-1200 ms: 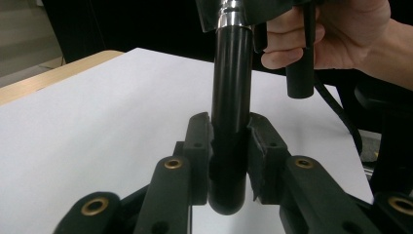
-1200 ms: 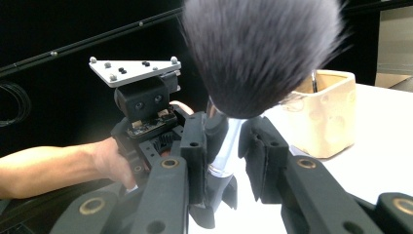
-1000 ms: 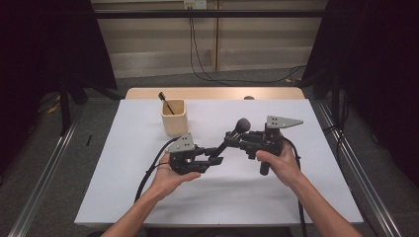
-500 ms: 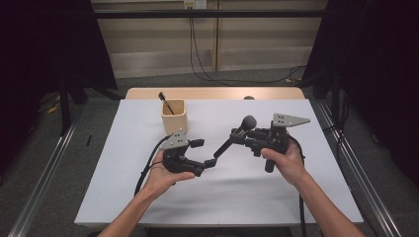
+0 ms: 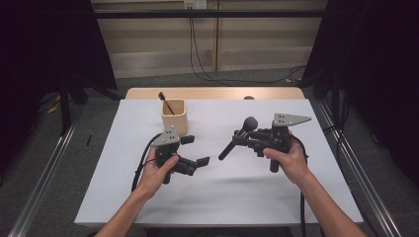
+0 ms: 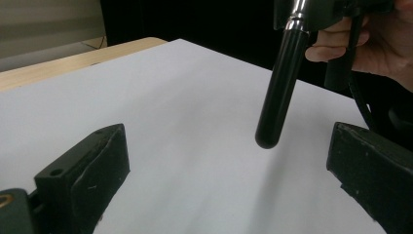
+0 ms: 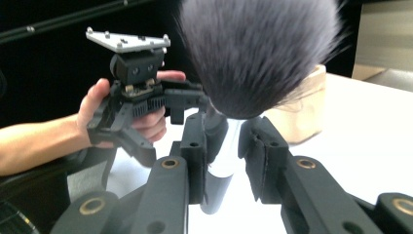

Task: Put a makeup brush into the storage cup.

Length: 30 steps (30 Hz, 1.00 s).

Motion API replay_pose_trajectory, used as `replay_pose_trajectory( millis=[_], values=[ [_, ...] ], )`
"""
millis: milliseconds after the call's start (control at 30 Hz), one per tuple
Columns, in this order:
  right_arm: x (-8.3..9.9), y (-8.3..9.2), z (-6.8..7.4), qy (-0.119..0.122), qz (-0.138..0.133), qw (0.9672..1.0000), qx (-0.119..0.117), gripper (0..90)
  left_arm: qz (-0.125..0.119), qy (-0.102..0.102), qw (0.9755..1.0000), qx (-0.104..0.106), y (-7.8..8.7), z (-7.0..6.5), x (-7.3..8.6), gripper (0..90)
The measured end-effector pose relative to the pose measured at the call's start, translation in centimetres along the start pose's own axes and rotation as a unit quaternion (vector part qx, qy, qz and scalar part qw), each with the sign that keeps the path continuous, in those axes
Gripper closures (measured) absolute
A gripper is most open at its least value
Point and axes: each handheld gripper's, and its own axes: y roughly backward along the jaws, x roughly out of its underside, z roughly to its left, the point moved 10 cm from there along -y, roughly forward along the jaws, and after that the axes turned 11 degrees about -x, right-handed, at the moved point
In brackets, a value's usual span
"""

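The makeup brush is up in the air, to the right of the wooden cup and well apart from it. The cup stands near the back of the white table, and a thin dark stick leans inside it.

The brush looks light. Its black handle is stiff, smooth and shiny, so it could slip. The dark, fluffy head is soft and would squash if it got squeezed. The best place to hold it is the hard part near the shiny metal ring, just under the hairs, or else the handle.

That is where the right gripper has it. Its two jaws are nearly closed, one on each side of the brush just under the fluffy head. The head points up and back, and the handle points down toward the person's other hand.

The left gripper sits just in front of the cup. Its jaws have just been opening and now stand wide apart. Nothing is between them and they touch nothing. In the left gripper view, the tip of the handle hangs just ahead of the open jaws, above the table.
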Motion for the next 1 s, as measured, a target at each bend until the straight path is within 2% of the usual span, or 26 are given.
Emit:
replay_pose_trajectory(
  millis=[100,200,267,333,467,600,667,933,1000],
  values=[
    [0.2,0.0,0.1,-0.002,0.015,0.9999,0.002,71.3,-0.002,-0.005,1.0000,0.001,0.0,-0.2,-0.1,1.8],
    [0.5,0.0,0.1,0.001,0.036,0.9993,0.005,71.3,0.006,-0.009,0.9999,0.001,0.0,-0.3,0.1,1.8],
    [0.8,0.0,0.1,0.001,0.061,0.9981,0.006,71.3,0.008,-0.009,0.9999,0.004,0.0,-0.4,0.2,1.8],
    [0.9,-0.1,0.1,0.001,0.066,0.9978,0.007,71.2,0.008,-0.007,0.9999,0.001,-0.1,-0.3,0.2,1.9],
    [1.2,-0.3,0.0,0.008,0.092,0.9956,0.017,71.2,0.011,-0.009,0.9999,0.000,-0.3,-0.4,0.3,1.9],
    [1.2,-0.5,0.0,0.007,0.108,0.9940,0.015,71.3,0.019,-0.016,0.9997,-0.004,-0.4,-0.4,0.6,1.8],
    [1.2,-0.6,0.0,0.005,0.116,0.9931,0.017,71.3,0.022,-0.011,0.9997,-0.001,-0.4,-0.5,0.6,1.9],
    [1.1,-0.8,-0.2,-0.006,0.145,0.9894,0.014,71.3,0.019,-0.013,0.9997,-0.003,-0.7,-0.8,0.6,1.9],
    [1.2,-0.9,-0.3,-0.008,0.153,0.9880,0.015,71.3,0.017,-0.012,0.9998,0.002,-0.8,-1.0,0.5,1.8]
  ],
)
